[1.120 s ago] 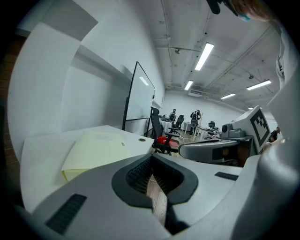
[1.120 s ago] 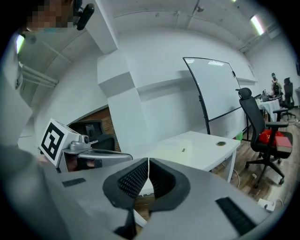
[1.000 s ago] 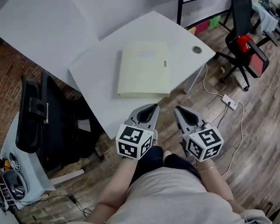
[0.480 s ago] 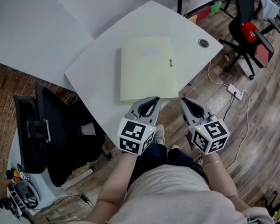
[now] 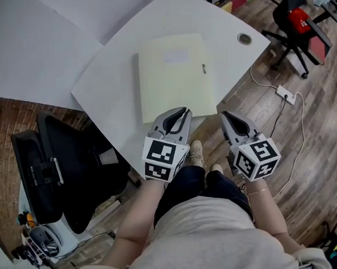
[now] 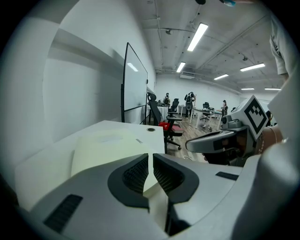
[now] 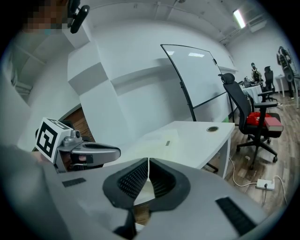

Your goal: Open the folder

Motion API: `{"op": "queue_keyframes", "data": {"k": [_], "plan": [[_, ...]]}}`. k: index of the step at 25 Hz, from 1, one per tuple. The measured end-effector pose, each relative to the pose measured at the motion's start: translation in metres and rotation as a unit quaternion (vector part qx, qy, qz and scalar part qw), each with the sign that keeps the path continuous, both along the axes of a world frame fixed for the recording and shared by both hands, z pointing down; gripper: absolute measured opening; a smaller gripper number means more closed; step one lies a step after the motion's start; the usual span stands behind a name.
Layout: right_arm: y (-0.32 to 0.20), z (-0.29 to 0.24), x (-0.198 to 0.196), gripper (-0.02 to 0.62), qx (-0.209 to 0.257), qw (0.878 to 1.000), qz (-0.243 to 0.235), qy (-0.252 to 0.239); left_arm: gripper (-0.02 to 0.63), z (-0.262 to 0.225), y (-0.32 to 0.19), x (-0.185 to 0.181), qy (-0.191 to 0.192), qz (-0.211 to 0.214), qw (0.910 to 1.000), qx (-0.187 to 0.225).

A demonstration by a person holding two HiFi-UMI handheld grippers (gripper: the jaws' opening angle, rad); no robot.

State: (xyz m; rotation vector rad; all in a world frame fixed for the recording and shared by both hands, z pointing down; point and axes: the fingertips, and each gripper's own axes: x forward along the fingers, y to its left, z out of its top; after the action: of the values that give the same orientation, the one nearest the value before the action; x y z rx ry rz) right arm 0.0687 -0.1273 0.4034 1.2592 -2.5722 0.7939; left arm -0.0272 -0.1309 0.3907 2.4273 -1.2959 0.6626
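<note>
A pale yellow folder [image 5: 176,76] lies flat and shut on the white desk [image 5: 111,89], with a small clasp [image 5: 204,68] at its right edge. My left gripper [image 5: 185,111] hovers over the folder's near edge, jaws together and nothing between them. Off the desk's near right side, my right gripper [image 5: 223,115] hangs above the floor, also shut and empty. The folder [image 6: 110,147] fills the middle of the left gripper view beyond the closed left gripper [image 6: 151,155]. In the right gripper view the closed right gripper [image 7: 148,161] points toward the desk [image 7: 197,136].
A round cable hole [image 5: 244,39] sits at the desk's far right corner. A black office chair [image 5: 59,166] stands left of the desk. A red-seated chair [image 5: 301,20] and a white power strip [image 5: 286,95] with cords are on the wooden floor at right.
Both grippers have come forward toward the desk; the left one now overlaps the folder's near edge. Jaws of both stay together.
</note>
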Motion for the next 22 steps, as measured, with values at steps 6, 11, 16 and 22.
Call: {"op": "queue_keyframes", "data": {"k": [6,11,16,22], "plan": [[-0.006,0.008,0.002,0.023,-0.007,1.000,0.013,0.001,0.127,0.011,-0.002,0.002,-0.025,0.030,0.9992,-0.011],[-0.008,0.013,0.000,0.023,-0.013,1.000,0.020,0.000,0.222,0.020,-0.001,0.004,-0.061,0.063,0.9961,-0.012],[-0.009,0.019,-0.002,0.023,-0.021,0.999,0.024,0.002,0.250,0.028,-0.002,0.007,-0.108,0.100,0.9891,-0.006],[-0.010,0.025,-0.001,0.023,-0.028,0.999,0.032,0.003,0.250,0.040,0.005,0.021,-0.178,0.187,0.9658,0.022]]}}
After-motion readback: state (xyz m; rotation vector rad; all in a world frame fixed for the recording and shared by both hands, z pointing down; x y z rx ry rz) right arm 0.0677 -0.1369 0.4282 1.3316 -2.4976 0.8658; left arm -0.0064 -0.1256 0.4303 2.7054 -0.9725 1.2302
